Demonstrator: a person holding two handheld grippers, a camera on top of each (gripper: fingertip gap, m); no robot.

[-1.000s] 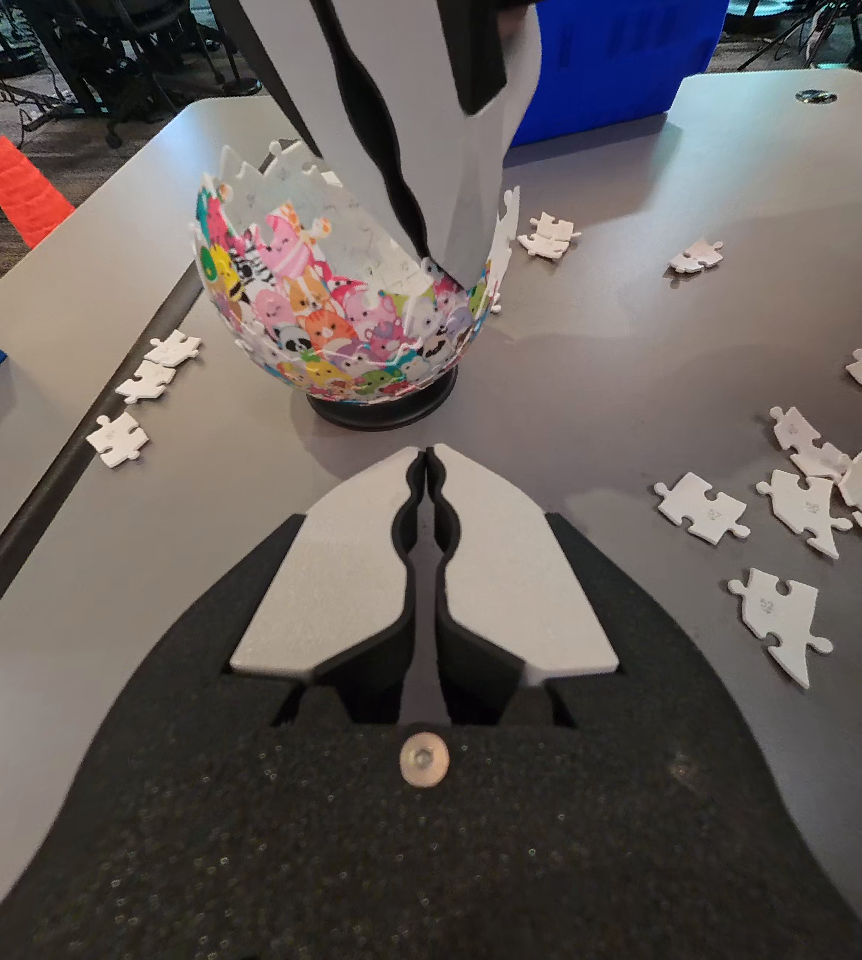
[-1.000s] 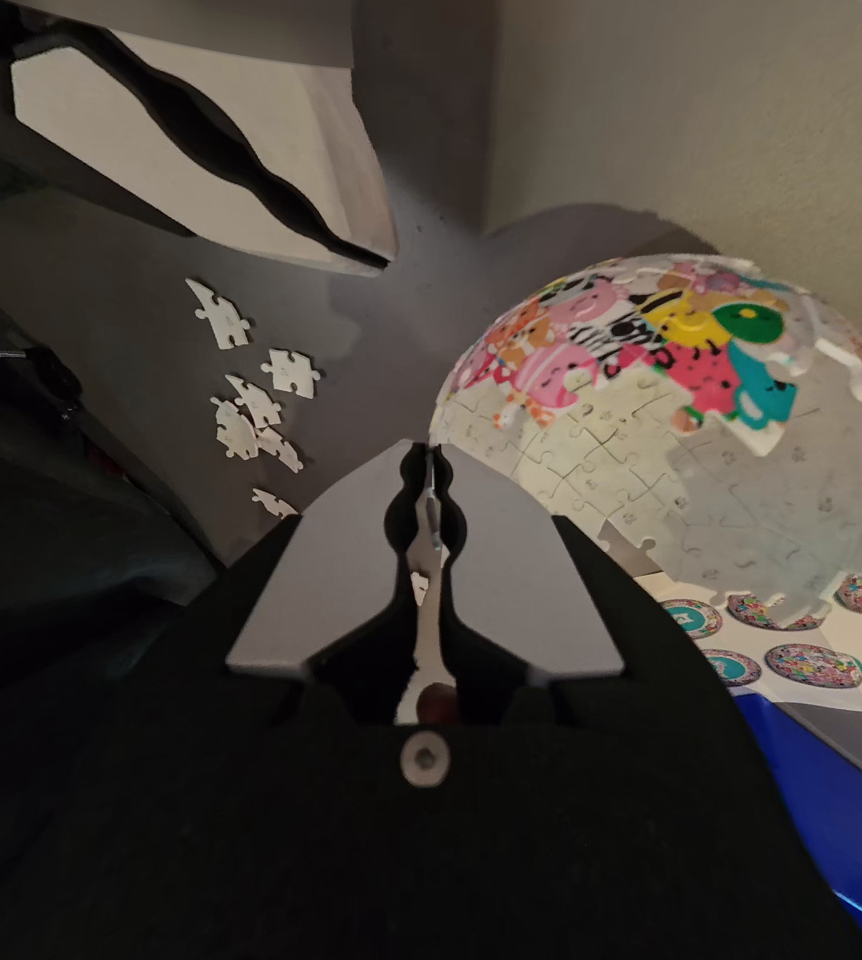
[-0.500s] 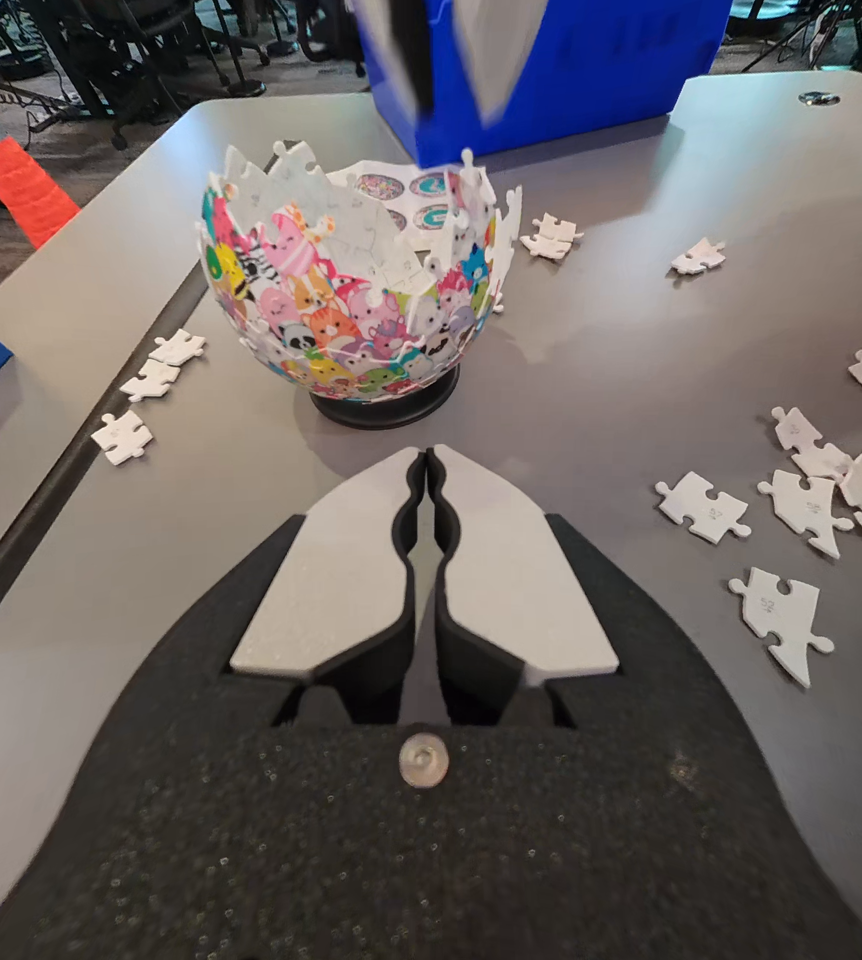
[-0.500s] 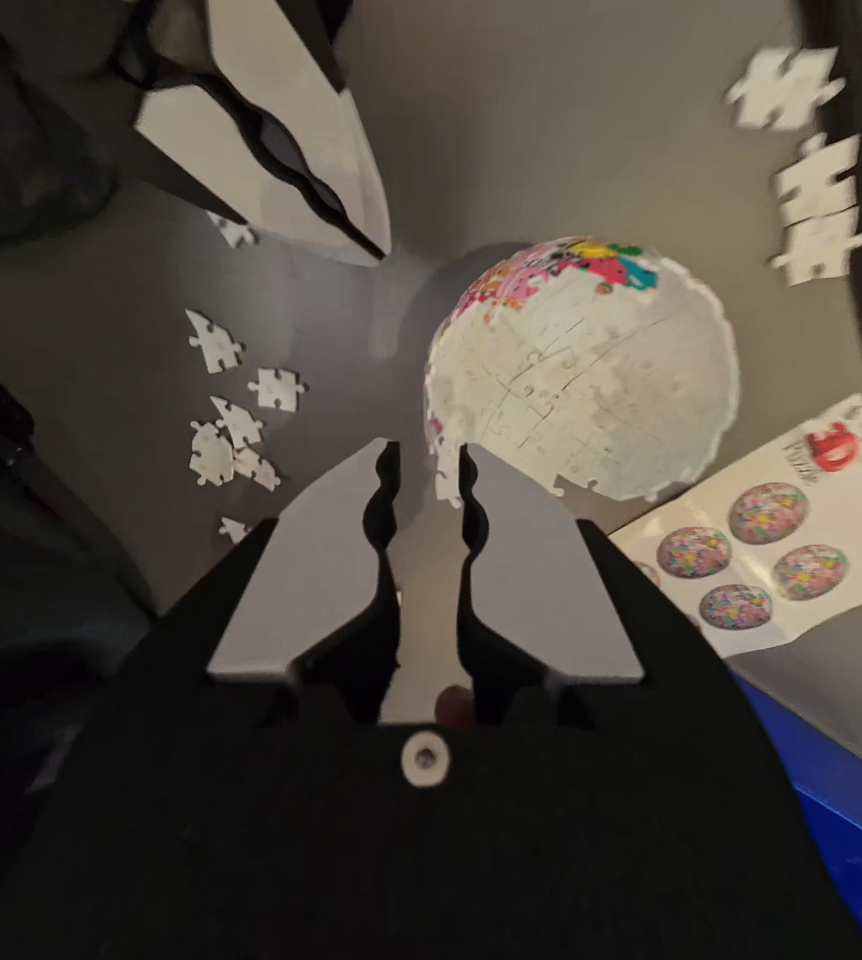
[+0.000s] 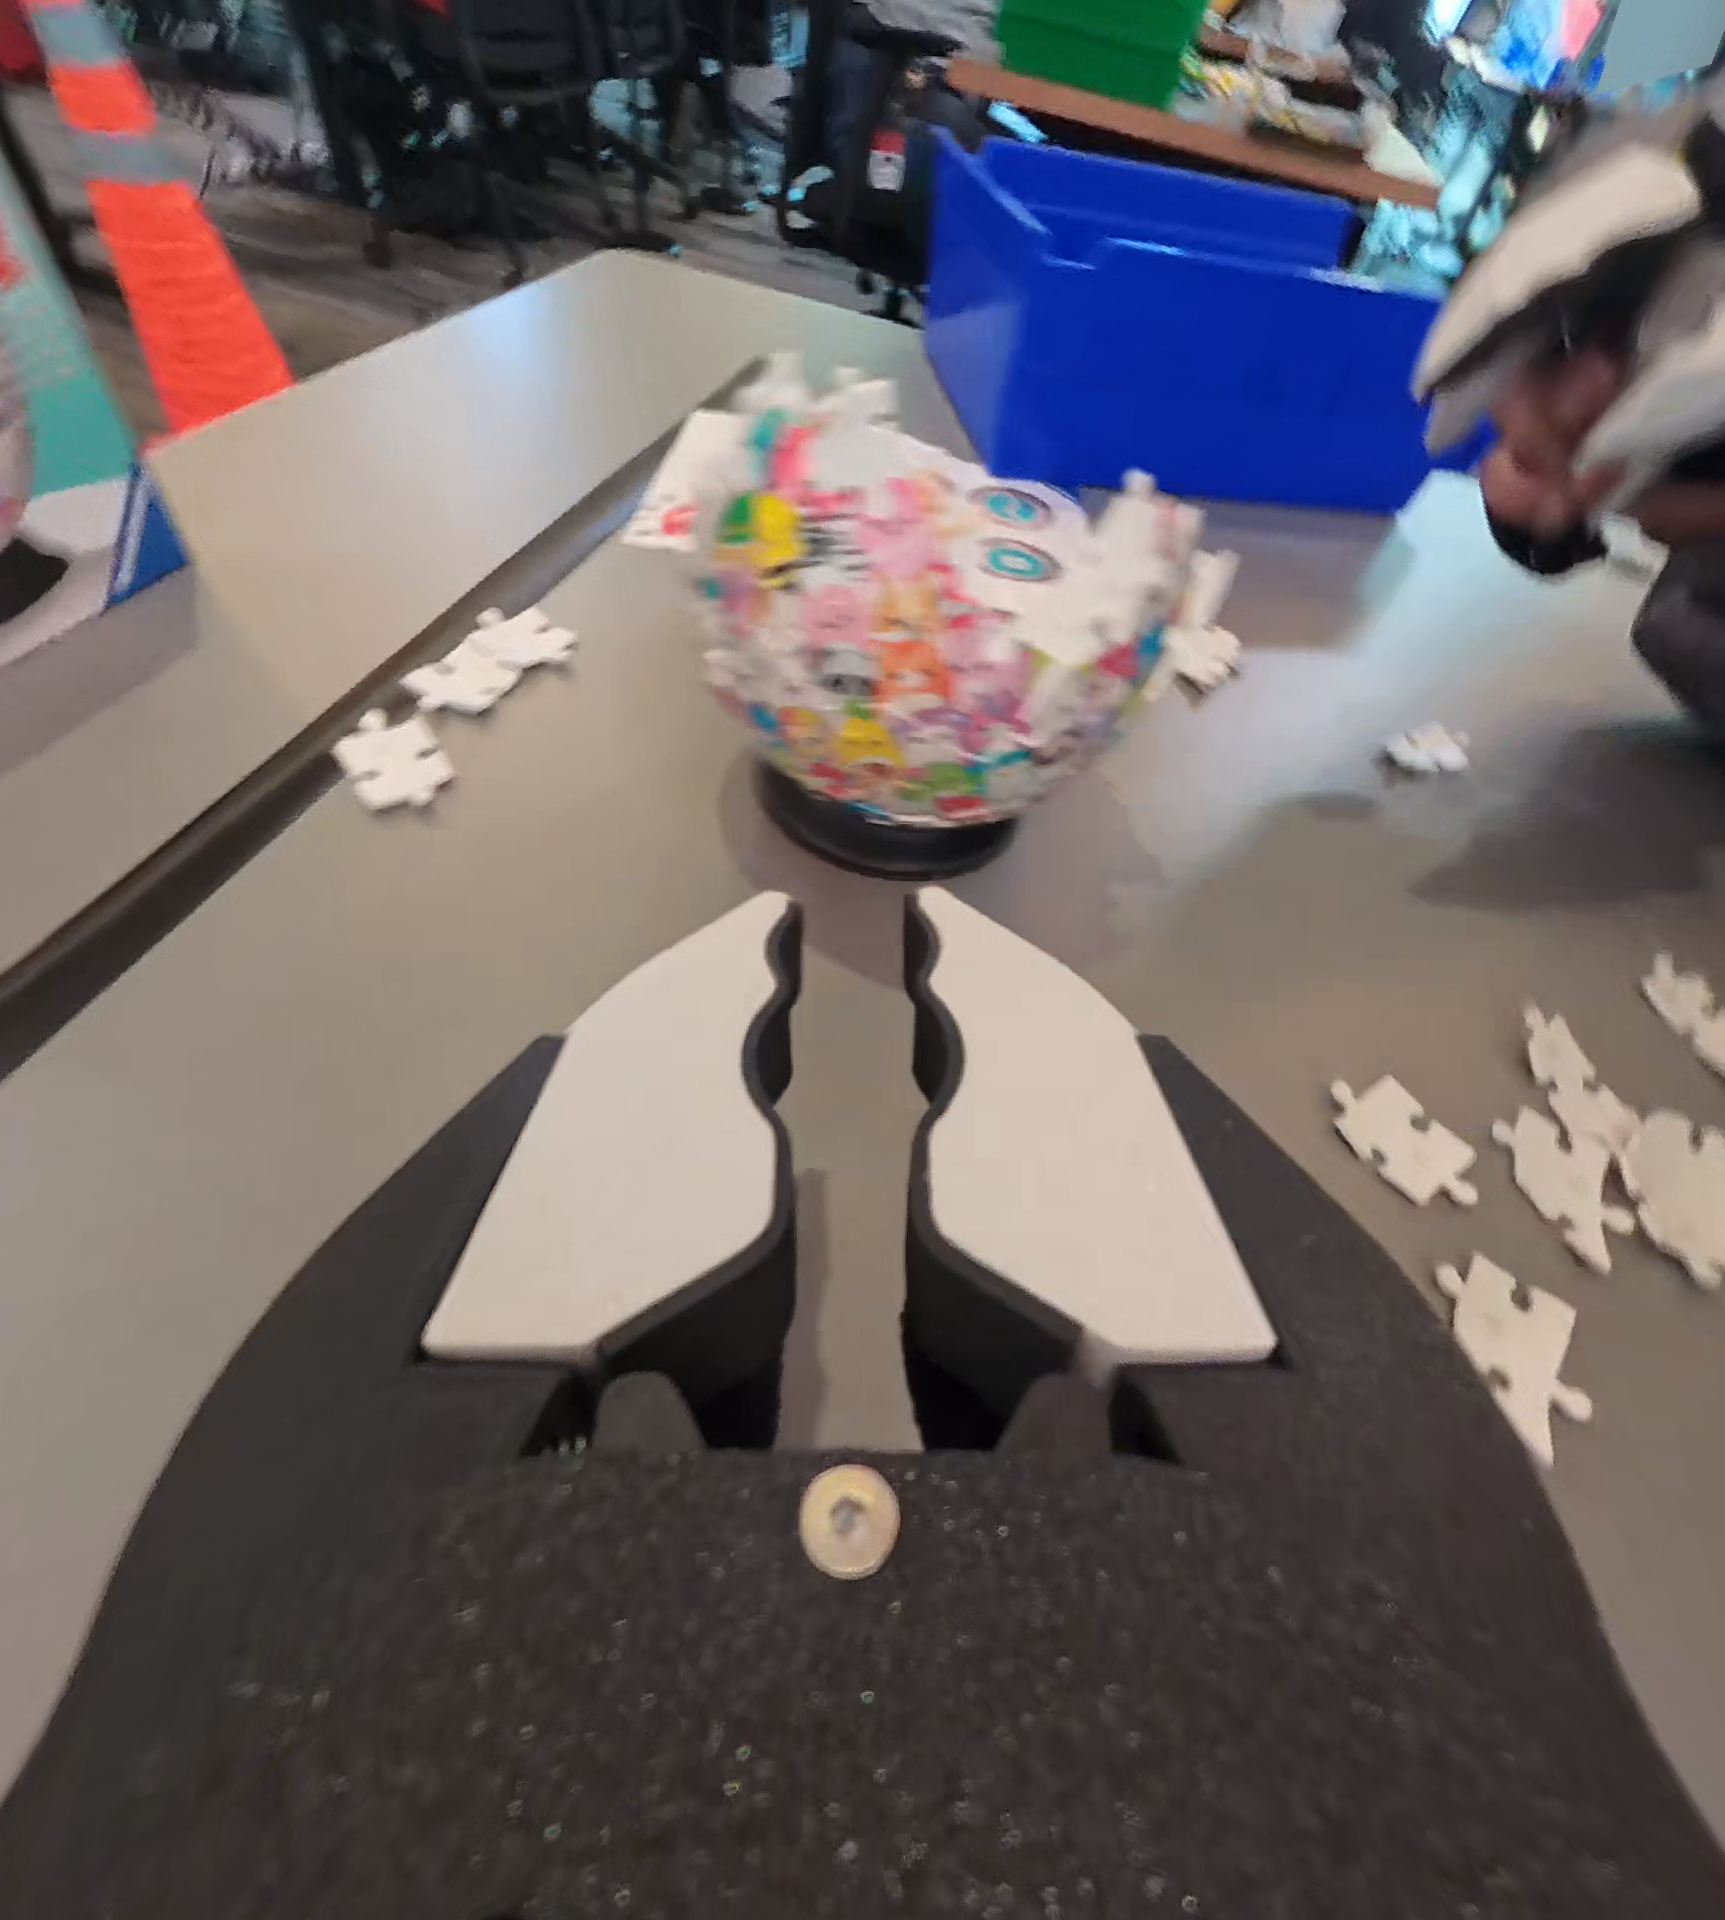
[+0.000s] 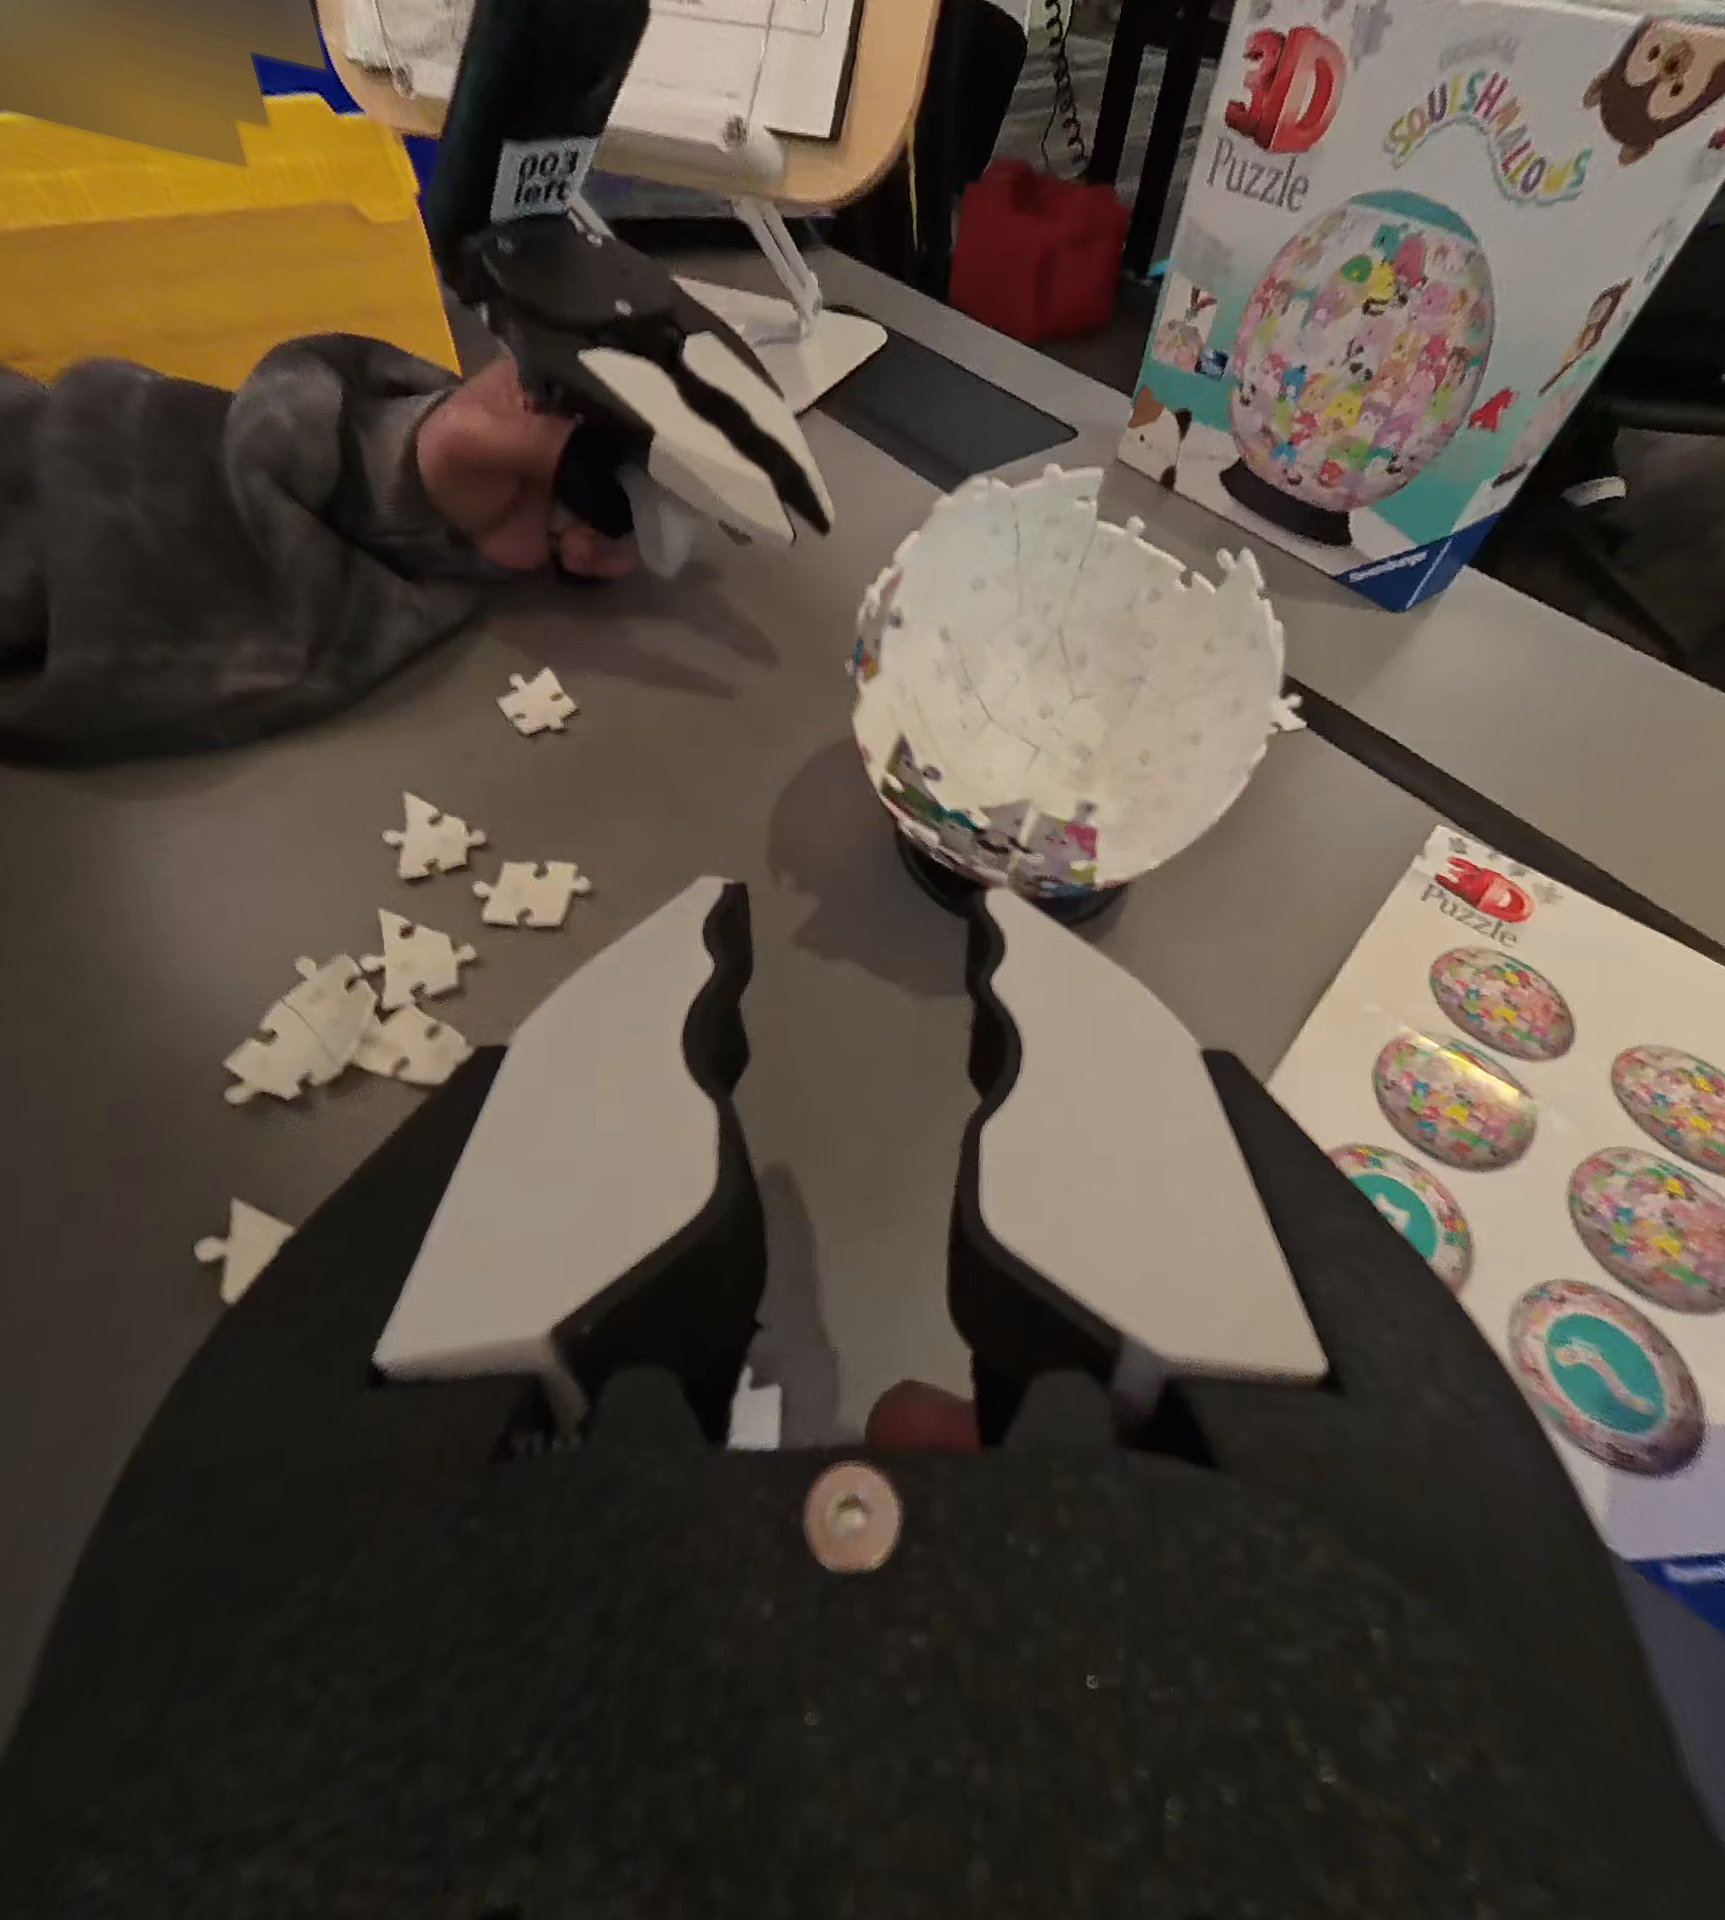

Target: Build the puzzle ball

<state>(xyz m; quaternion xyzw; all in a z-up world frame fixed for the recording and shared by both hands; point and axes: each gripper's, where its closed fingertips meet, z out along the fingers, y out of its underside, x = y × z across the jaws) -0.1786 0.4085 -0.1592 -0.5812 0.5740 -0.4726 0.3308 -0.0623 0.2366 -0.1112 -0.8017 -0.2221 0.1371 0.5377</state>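
Note:
The half-built puzzle ball (image 5: 920,644) is an open bowl with a colourful outside, and it sits on a black stand (image 5: 879,842). The right wrist view shows its white inside (image 6: 1066,707). My left gripper (image 5: 847,920) is slightly open and empty, just short of the stand. It also shows in the right wrist view (image 6: 733,457), held in a hand. My right gripper (image 6: 858,914) is wide open and empty, in front of the ball. It hangs blurred at the upper right of the left wrist view (image 5: 1616,312). Loose white pieces (image 5: 1564,1164) lie on the grey table (image 5: 422,987).
More loose pieces lie left of the ball (image 5: 463,675) and near my right gripper (image 6: 401,966). The puzzle box (image 6: 1440,291) and an instruction sheet (image 6: 1564,1143) lie beside the ball. A blue bin (image 5: 1149,343) stands behind it. A sleeved arm (image 6: 110,540) rests on the table. Tip to tip, the grippers are about 20 cm apart.
My right gripper was shut on a piece at the ball's rim. It has let go, opened wide and pulled back from the ball. My left gripper has opened a little.

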